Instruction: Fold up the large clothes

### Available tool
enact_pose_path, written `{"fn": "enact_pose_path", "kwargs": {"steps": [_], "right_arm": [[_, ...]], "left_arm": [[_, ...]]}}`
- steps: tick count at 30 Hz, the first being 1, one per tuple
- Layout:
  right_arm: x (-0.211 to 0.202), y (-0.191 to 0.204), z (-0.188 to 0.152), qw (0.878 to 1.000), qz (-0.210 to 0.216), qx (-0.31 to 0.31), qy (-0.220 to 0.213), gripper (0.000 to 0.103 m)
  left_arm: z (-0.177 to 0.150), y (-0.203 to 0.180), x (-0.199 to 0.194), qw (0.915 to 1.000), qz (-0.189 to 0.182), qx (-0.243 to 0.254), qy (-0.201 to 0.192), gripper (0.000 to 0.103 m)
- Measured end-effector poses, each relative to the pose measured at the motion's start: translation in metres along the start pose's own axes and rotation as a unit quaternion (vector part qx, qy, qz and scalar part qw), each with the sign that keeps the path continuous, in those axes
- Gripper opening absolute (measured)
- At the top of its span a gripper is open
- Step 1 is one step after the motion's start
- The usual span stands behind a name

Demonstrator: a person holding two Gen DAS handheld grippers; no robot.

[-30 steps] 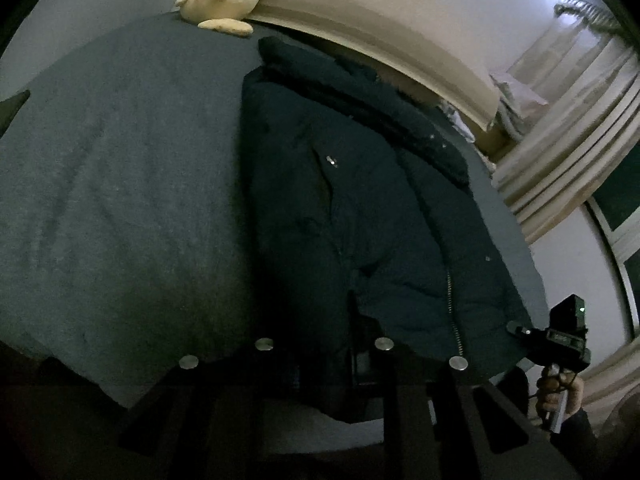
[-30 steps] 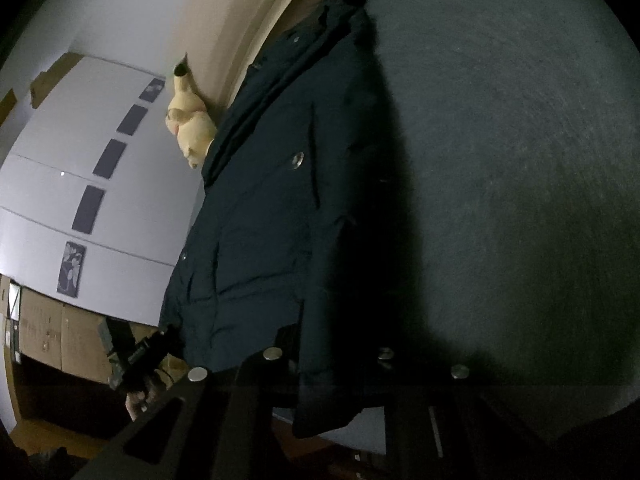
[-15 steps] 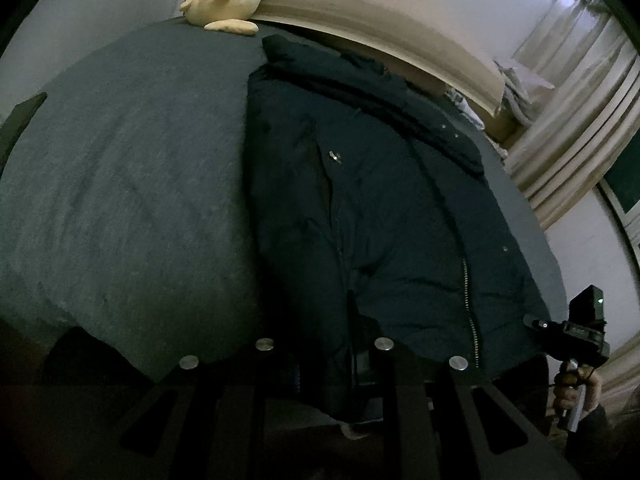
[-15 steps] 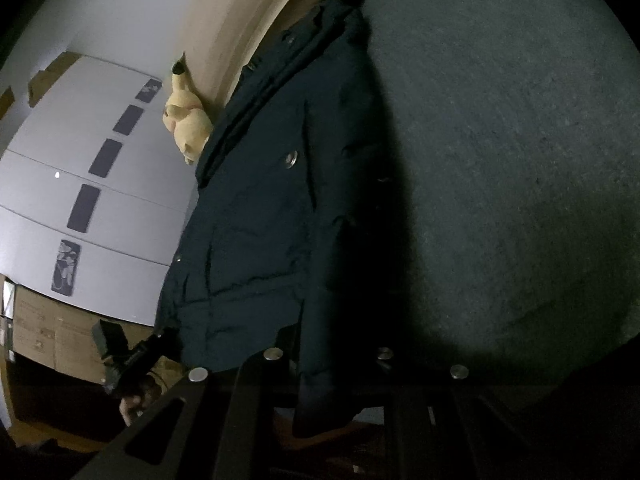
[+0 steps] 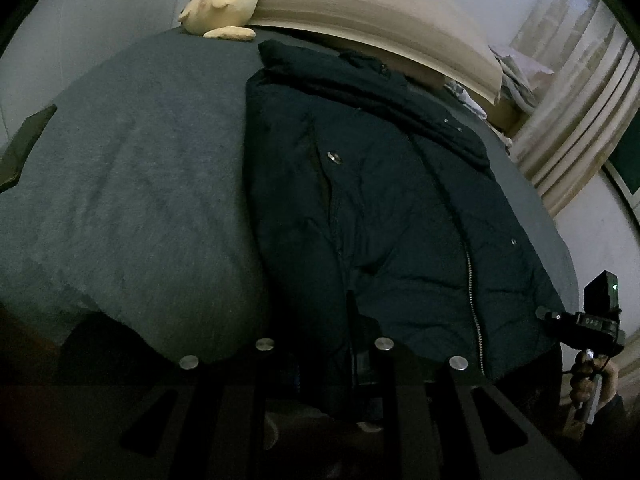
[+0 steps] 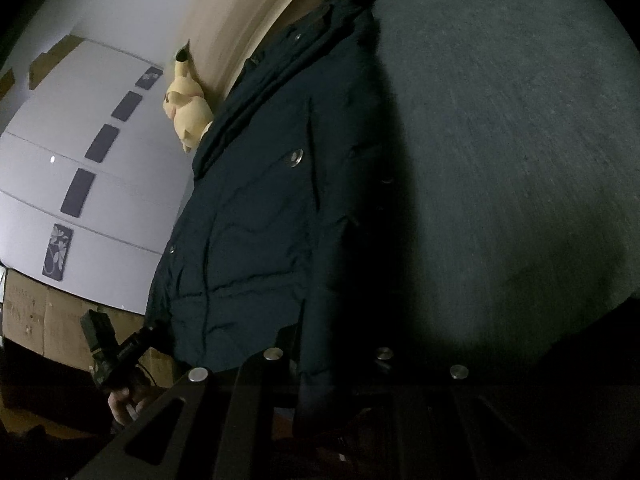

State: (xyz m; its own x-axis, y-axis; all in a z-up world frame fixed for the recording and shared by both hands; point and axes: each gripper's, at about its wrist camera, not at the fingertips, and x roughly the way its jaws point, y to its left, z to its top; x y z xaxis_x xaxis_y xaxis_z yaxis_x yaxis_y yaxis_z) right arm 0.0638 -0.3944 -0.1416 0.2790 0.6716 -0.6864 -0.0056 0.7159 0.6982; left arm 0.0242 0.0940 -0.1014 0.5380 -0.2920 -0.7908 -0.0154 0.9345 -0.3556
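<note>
Grey bed (image 5: 132, 184) under dark jacket (image 5: 392, 216), hem pinched in both closed grippers, left gripper (image 5: 352, 356) and right gripper (image 6: 316, 364).

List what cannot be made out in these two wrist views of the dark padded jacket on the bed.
- Left wrist view: the dark navy padded jacket's hem drapes over the left gripper, hiding its fingers; grip unclear.
- Right wrist view: the same hem covers the right gripper; open or shut cannot be told.
- Both views: sleeves not distinguishable in dim light.
- Right wrist view: yellow plush toy partly hidden behind the jacket.
</note>
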Motion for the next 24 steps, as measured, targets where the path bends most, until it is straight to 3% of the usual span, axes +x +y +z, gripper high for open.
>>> {"fn": "enact_pose_path", "kwargs": {"steps": [24], "right_arm": [[0.001, 0.026, 0.005, 0.999, -0.022, -0.043, 0.013, 0.013]], "left_arm": [[-0.003, -0.001, -0.025, 0.9994, -0.001, 0.031, -0.013, 0.017]]}}
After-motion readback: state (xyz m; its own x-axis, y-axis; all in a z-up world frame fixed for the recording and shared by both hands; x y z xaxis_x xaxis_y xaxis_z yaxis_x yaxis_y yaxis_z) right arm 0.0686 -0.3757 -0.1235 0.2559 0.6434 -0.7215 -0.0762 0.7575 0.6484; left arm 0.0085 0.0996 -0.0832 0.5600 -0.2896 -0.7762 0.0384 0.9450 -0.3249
